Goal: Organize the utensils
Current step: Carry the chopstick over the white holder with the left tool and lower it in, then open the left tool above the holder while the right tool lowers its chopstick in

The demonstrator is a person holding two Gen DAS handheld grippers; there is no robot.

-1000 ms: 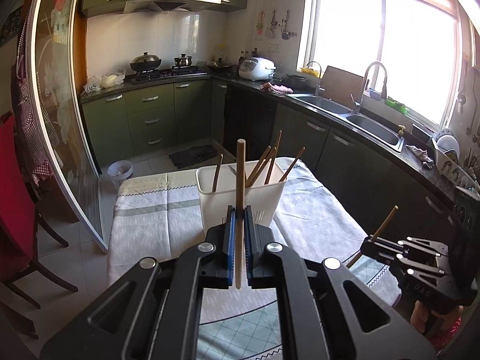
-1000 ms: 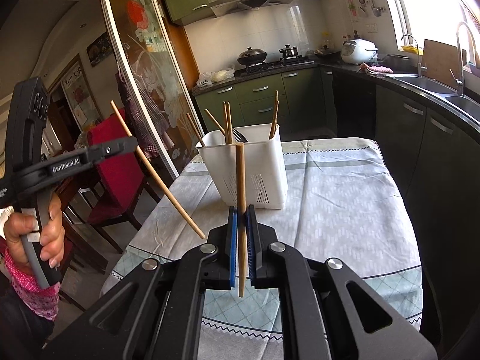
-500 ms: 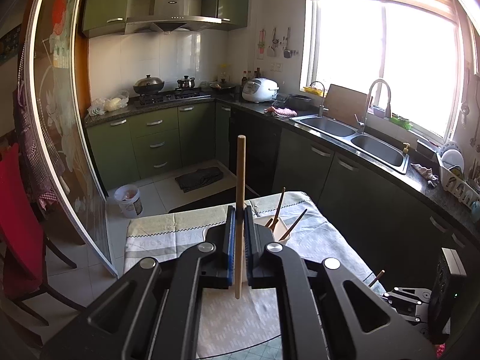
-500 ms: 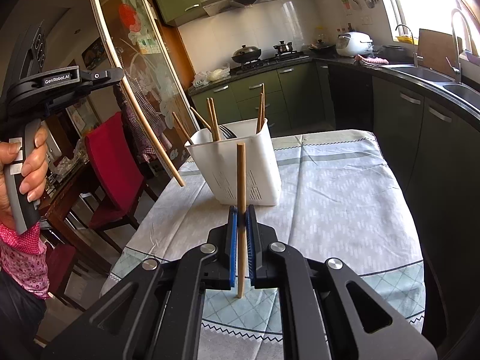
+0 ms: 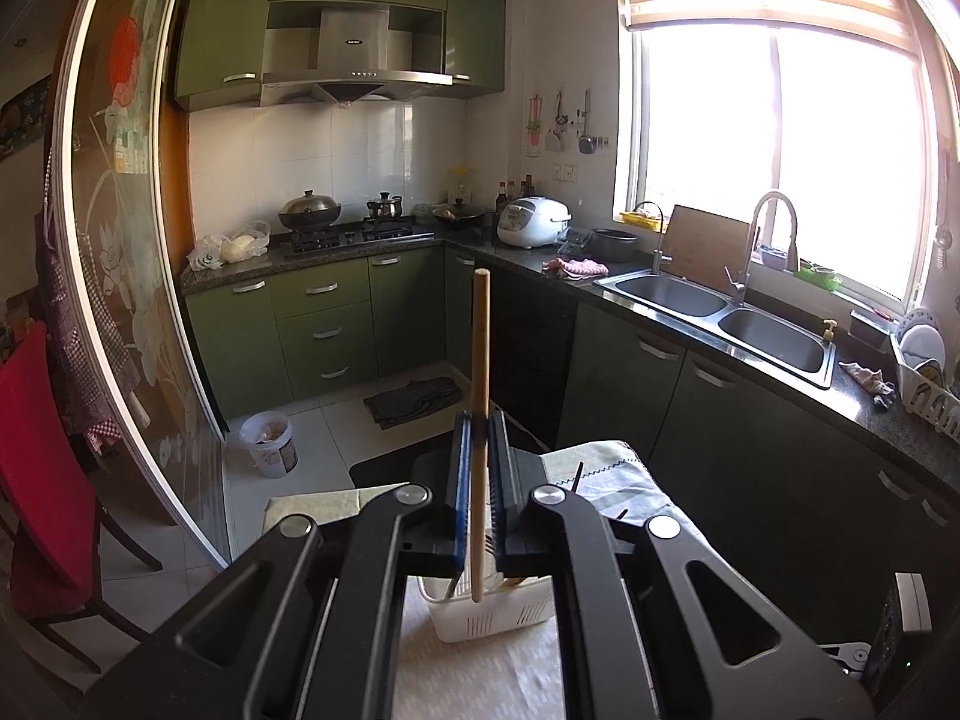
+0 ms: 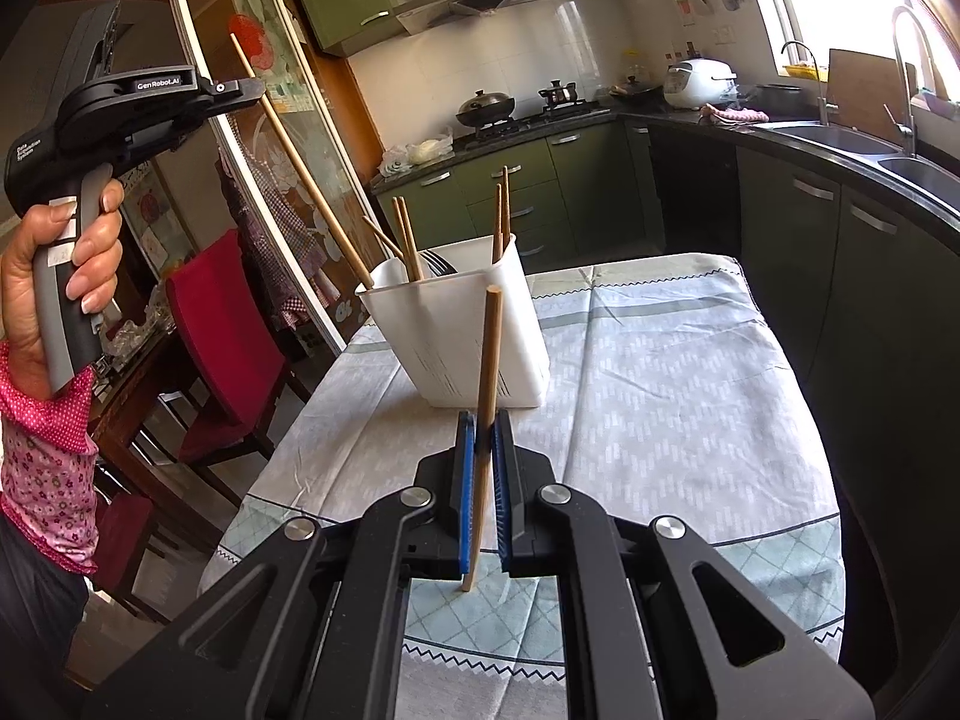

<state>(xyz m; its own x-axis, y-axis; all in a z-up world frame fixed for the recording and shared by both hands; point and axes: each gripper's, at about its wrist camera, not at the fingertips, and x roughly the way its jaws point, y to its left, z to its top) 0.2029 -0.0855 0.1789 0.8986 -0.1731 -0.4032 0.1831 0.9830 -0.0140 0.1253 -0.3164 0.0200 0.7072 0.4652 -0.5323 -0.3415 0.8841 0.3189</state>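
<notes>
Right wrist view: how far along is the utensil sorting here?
Done: several chopsticks and a fork stand in the white holder. In hand: the left gripper holds a chopstick tip-down at the holder's rim; the right gripper grips another chopstick. Left: dropping both in.

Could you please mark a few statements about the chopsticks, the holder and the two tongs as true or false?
1. The left tongs grip a chopstick. True.
2. The right tongs are empty. False: they clamp a chopstick too.
3. The white holder lies tipped over on the tablecloth. False: it stands upright.
4. The holder already contains several chopsticks. True.
5. The chopstick in the left tongs points down toward the holder's opening. True, as the right wrist view shows.
</notes>
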